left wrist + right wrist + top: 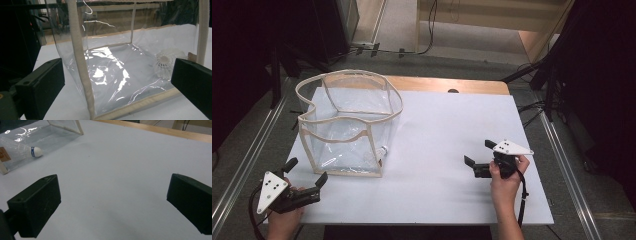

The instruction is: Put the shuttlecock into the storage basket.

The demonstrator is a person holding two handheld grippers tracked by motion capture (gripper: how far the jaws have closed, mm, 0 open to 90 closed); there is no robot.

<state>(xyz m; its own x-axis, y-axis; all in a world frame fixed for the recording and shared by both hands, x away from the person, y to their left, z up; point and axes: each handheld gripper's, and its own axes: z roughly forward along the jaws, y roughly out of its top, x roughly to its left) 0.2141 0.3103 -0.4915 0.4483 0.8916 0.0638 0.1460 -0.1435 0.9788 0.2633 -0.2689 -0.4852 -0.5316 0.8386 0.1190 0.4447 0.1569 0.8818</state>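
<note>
Clear plastic bag with cream fabric trim point(347, 125) upright at counter point(447, 145) left, white shuttlecock point(166, 62) inside. Left gripper point(307, 172) spread, just beside bag; right gripper point(479, 155) spread, well apart. Best approached slowly, pinching trim squarely.

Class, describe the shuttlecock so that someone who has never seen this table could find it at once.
Start at the white table and go to the clear bag with beige trim at its left. The shuttlecock lies inside, at the bag's near right bottom corner: small, white-feathered, round cork tip with a blue band.
</note>
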